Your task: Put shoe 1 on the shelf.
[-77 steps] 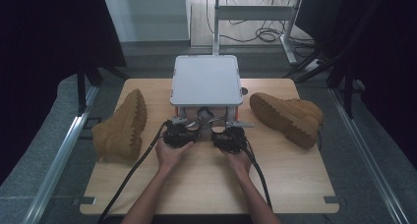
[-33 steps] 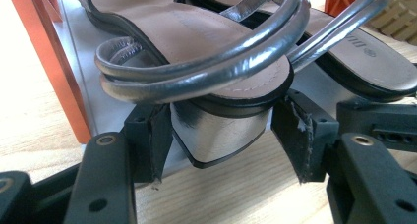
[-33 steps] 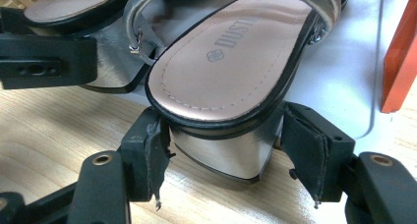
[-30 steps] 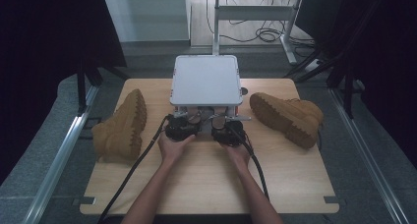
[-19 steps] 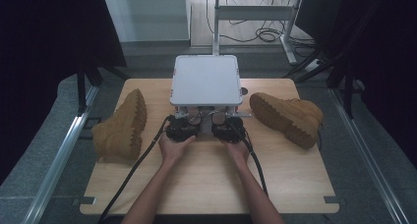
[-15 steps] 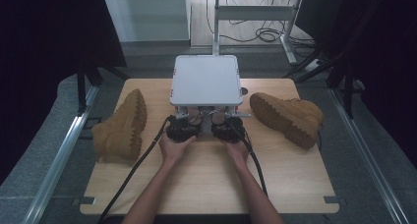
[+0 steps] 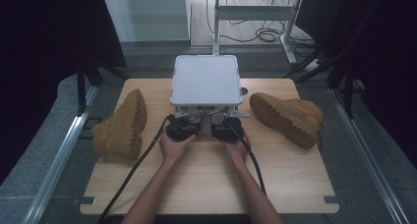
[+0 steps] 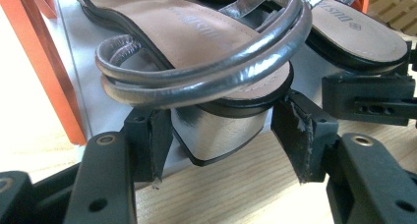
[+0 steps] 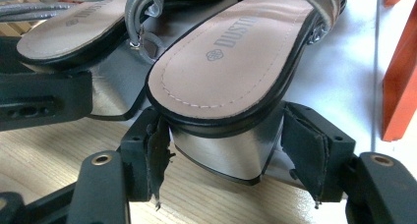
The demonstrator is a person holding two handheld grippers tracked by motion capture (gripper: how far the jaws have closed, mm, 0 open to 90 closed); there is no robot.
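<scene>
High view: left of the grey rack (image 7: 205,79), a tan boot (image 7: 120,126) lies on the table (image 7: 206,184). At the rack's front edge the left gripper (image 8: 221,130) straddles one silver sandal's block heel (image 8: 219,135), jaws wide and not yet closing, apparently for a grip. Beside it, the right gripper (image 9: 223,145) brackets the other sandal's heel (image 9: 228,153), also wide. Both have edged closer to the rack.

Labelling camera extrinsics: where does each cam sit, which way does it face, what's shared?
High view: above the table, looking forward and down; tan suede boots, forearms, both hands.
Left gripper view: on left tongs, jaws flanking a silver block-heeled sandal.
Right gripper view: on right tongs, flanking the second silver sandal.
Shared: each gripper view catches the other's sandal and jaw.
</scene>
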